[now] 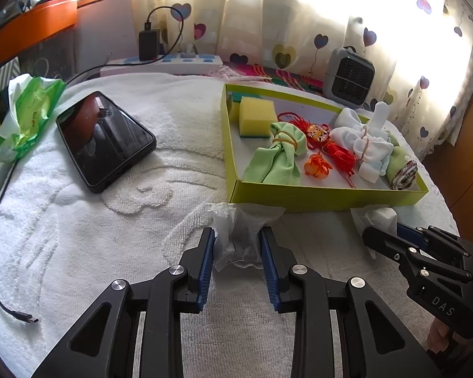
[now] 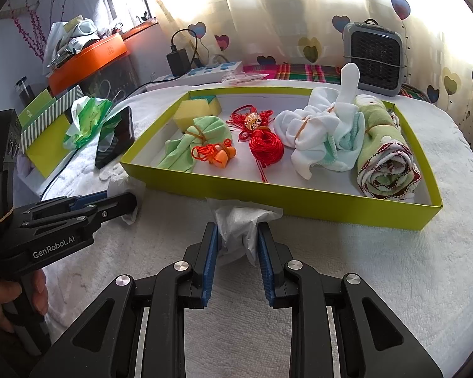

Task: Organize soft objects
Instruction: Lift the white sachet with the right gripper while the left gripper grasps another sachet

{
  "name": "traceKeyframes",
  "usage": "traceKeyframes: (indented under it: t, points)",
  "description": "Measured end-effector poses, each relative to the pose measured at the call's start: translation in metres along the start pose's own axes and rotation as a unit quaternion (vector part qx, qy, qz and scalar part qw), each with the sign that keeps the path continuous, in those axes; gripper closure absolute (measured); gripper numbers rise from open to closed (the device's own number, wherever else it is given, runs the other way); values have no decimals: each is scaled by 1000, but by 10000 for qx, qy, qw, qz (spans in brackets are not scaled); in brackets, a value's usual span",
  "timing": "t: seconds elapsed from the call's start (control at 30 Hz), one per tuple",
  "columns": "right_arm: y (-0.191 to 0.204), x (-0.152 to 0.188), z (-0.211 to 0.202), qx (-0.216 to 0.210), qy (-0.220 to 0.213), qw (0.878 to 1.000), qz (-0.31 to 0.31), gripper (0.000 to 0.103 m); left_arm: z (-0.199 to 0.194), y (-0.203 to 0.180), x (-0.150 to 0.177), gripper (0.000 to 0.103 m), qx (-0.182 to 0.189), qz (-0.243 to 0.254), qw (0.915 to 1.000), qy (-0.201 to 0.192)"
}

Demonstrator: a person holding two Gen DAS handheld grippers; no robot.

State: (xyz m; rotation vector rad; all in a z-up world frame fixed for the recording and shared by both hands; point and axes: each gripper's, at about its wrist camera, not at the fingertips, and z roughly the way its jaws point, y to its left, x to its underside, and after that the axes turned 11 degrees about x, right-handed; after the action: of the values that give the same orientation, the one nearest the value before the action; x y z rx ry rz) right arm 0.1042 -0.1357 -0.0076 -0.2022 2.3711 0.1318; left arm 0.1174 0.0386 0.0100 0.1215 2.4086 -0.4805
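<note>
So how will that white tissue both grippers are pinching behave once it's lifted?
The tissue crumples between the left gripper pads, so probably floppy and very light. Held also by the right gripper, it may tear if pulled apart.

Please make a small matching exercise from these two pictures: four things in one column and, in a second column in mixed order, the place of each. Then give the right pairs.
Things:
1. yellow sponge
2. rolled green towel
3. black phone
4. white tissue

Places:
A. on the white towel, outside the box
B. far left corner of the green box
C. between the pads of the left gripper
D. right end of the green box

Pairs: 1-B, 2-D, 3-A, 4-C
</note>
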Motion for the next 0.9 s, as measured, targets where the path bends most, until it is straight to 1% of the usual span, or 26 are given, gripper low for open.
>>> traceKeyframes:
  t: [0.67,0.9]
  points:
    - [-1,3,-9,-27,-89,10000,28,77,-18,-6,3,75,72,42,9998,-197]
    - [-2,2,-18,-79,-202,9998,36,77,-30,-12,3,75,18,143,9994,-330]
